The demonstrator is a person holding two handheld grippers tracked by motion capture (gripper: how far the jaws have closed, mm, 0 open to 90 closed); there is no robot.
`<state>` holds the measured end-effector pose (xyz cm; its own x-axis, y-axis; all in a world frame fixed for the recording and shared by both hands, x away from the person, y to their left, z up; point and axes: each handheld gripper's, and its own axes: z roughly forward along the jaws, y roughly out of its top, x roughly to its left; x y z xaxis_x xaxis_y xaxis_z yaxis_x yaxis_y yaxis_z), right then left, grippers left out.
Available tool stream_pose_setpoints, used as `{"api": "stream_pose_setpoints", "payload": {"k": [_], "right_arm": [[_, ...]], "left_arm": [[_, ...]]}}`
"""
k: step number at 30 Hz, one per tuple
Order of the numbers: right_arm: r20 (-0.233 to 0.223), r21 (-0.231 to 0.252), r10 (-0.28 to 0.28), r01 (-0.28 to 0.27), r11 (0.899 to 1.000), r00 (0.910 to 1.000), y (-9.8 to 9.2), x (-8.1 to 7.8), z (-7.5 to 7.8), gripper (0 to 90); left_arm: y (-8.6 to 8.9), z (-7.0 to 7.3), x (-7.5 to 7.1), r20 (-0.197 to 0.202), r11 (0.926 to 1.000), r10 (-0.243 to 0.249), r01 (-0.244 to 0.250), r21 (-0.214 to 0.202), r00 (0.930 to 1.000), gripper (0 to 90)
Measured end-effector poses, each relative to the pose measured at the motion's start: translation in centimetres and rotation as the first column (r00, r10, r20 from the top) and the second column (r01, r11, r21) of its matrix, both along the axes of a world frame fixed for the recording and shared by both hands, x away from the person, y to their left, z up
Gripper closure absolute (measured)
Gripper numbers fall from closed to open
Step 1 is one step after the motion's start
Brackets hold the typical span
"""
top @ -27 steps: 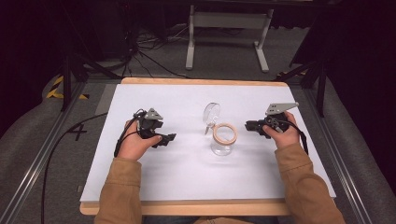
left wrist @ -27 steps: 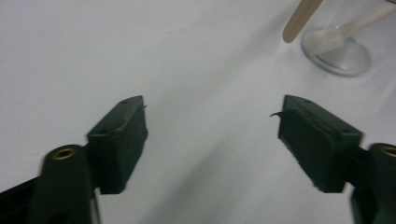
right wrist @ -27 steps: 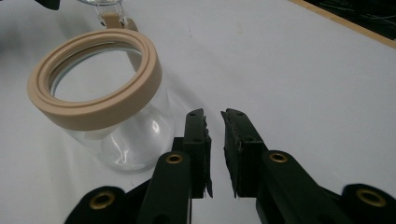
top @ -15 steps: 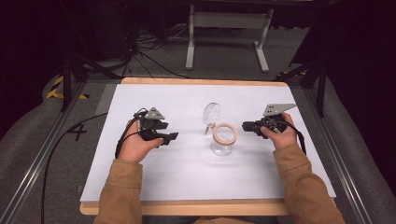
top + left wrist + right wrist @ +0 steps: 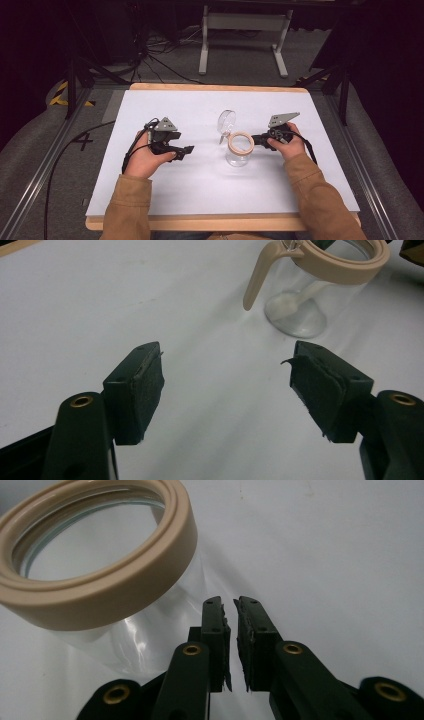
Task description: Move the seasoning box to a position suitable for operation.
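Observation:
A clear glass jar [image 5: 239,150] with a beige ring rim stands at the middle of the white table [image 5: 200,190]. Its round clear lid [image 5: 226,121] is tipped up behind it on a hinge. My left gripper [image 5: 186,150] rests left of the jar, pointing at it, and the left gripper view shows that gripper [image 5: 225,370] wide open and empty, with the jar [image 5: 320,285] ahead and a beige latch arm [image 5: 254,285] hanging from the rim. My right gripper [image 5: 256,140] is at the jar's right side. In the right gripper view that gripper [image 5: 232,610] is shut on nothing, right beside the glass wall below the beige rim [image 5: 95,555].
A wooden strip [image 5: 215,87] edges the table's far side. Metal rails [image 5: 365,170] run along both sides. Cables [image 5: 150,55] and a white stand [image 5: 240,25] lie on the floor beyond the table.
My right gripper has moved left, closing in on the jar's right side. The left gripper and the jar have stayed put.

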<state>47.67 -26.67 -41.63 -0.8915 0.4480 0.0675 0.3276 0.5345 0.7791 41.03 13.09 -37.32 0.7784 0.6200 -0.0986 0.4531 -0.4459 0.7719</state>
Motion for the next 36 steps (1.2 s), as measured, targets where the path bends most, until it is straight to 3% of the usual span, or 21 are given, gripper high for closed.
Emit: {"api": "stream_pose_setpoints", "payload": {"k": [7, 9, 13, 15, 20, 23, 24, 27, 36], "right_arm": [[-0.008, -0.006, 0.020, -0.020, 1.000, 0.9998, 0.7, 0.3, -0.5, 83.5], [-0.014, -0.003, 0.023, -0.023, 1.000, 0.9996, 0.7, 0.4, -0.6, 84.6], [-0.017, -0.006, 0.031, -0.031, 0.999, 0.9994, 0.8, 0.3, -0.6, 88.1], [-0.021, -0.006, 0.030, -0.031, 1.000, 0.9993, 0.8, 0.2, -0.5, 89.0], [-0.044, -0.013, 0.048, -0.049, 0.999, 0.9978, 0.8, 0.0, -0.4, 89.5], [-0.057, -0.028, 0.065, -0.067, 0.997, 0.9963, 0.7, -0.5, -0.3, 89.6], [-0.056, -0.032, 0.067, -0.069, 0.997, 0.9962, 0.7, -0.6, -0.3, 89.6], [-0.054, -0.044, 0.067, -0.069, 0.997, 0.9963, 0.8, -1.0, -0.2, 89.6], [-0.065, -0.071, 0.105, -0.110, 0.991, 0.9923, 1.0, -2.6, 0.1, 89.7]], "left_arm": [[0.2, 0.0, -0.3, 0.000, 0.9998, -0.004, 0.004, 0.022, 1.0000, 29.3], [0.3, -0.1, -0.4, 0.005, 1.0000, 0.001, -0.001, 0.006, 1.0000, 29.3], [0.4, -0.1, -0.3, 0.005, 0.9999, 0.010, -0.010, 0.012, 0.9999, 29.3], [0.4, -0.1, -0.3, 0.006, 0.9999, 0.014, -0.014, 0.006, 0.9999, 29.5], [0.5, 0.4, 0.0, 0.058, 0.9978, 0.058, -0.056, -0.037, 0.9966, 32.0], [0.5, 0.6, 0.2, 0.060, 0.9958, 0.075, -0.072, -0.057, 0.9953, 32.4], [0.6, 0.6, 0.4, 0.065, 0.9971, 0.063, -0.060, -0.046, 0.9959, 32.5], [0.3, 0.6, 0.6, 0.062, 0.9946, 0.076, -0.071, -0.075, 0.9952, 33.0], [-0.6, 0.8, 1.3, 0.062, 0.9971, 0.043, -0.039, -0.065, 0.9971, 35.4]]}}
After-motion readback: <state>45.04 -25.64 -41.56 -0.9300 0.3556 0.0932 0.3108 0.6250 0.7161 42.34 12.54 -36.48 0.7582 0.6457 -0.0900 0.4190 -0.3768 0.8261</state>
